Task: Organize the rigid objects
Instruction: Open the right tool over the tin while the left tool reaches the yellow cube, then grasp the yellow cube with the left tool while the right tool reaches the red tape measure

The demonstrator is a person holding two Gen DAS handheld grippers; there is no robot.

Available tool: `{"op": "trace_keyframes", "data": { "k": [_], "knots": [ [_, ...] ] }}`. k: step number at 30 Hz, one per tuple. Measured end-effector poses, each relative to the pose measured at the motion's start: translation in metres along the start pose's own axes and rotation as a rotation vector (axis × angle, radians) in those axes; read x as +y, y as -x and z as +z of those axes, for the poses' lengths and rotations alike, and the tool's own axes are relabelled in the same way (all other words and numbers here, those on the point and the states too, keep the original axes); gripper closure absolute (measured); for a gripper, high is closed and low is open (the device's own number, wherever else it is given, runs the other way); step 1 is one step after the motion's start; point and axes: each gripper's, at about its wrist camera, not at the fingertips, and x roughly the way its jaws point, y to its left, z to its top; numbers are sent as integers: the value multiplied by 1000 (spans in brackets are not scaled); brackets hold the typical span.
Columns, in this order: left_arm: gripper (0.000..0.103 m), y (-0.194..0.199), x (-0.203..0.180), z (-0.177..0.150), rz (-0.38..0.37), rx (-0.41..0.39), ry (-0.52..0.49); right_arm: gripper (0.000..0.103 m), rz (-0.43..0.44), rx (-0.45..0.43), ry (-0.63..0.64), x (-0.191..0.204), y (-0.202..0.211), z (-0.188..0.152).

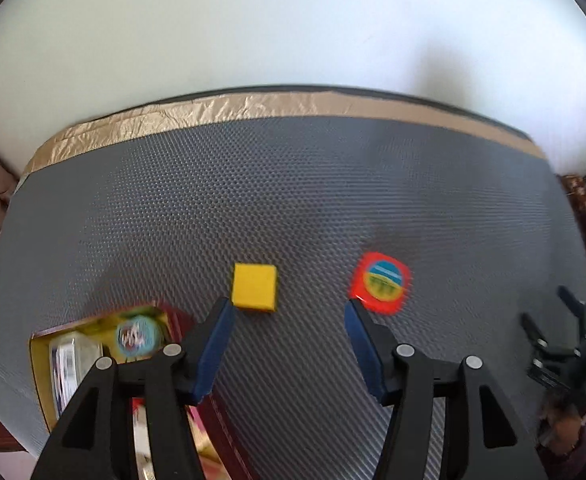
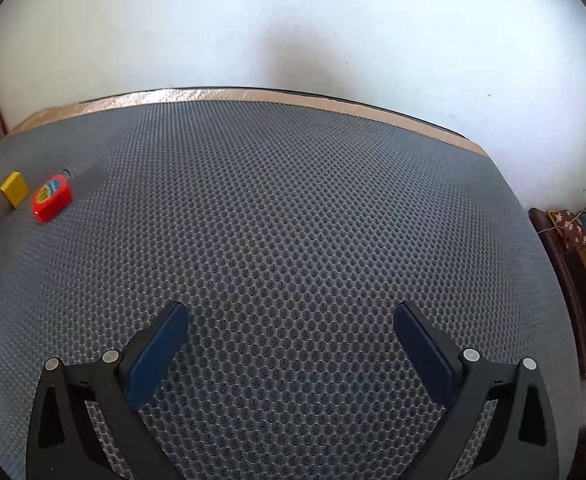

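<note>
My left tool is parted and empty above the small yellow cube; my right tool gapes wide over the bare grey honeycomb-mat surface.

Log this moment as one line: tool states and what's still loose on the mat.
left tool: open, empty | right tool: open, empty | loose on mat: yellow block, red tape measure | box: partly filled

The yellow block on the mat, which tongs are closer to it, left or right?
Left. The left tongs hover open just short of the yellow block. The right tongs are open over bare mat, far to the block's right.
</note>
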Motion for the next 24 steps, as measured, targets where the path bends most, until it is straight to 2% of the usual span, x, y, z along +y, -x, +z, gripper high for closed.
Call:
{"op": "trace_keyframes", "data": {
  "k": [8, 14, 15, 16, 19, 21, 24],
  "knots": [
    [44, -47, 22, 15, -4, 113, 63, 1, 39, -16, -16, -4, 5, 1],
    [46, -72, 23, 13, 1, 148, 65, 1, 44, -20, -21, -1, 9, 1],
    [54, -72, 21, 13, 21, 137, 52, 1, 44, -20, -23, -2, 10, 1],
    [73, -73, 18, 12, 41, 137, 39, 1, 44, -19, -24, -2, 10, 1],
    [73, -66, 15, 4, 1, 120, 67, 1, 43, -15, -29, -6, 8, 1],
    [73, -50, 10, -7, -5, 82, 78, 1, 42, -8, -30, -8, 6, 1],
    [73, -13, 3, -32, -61, 21, 108, 1, 40, 1, -26, -9, 3, 1]
  ]
}}
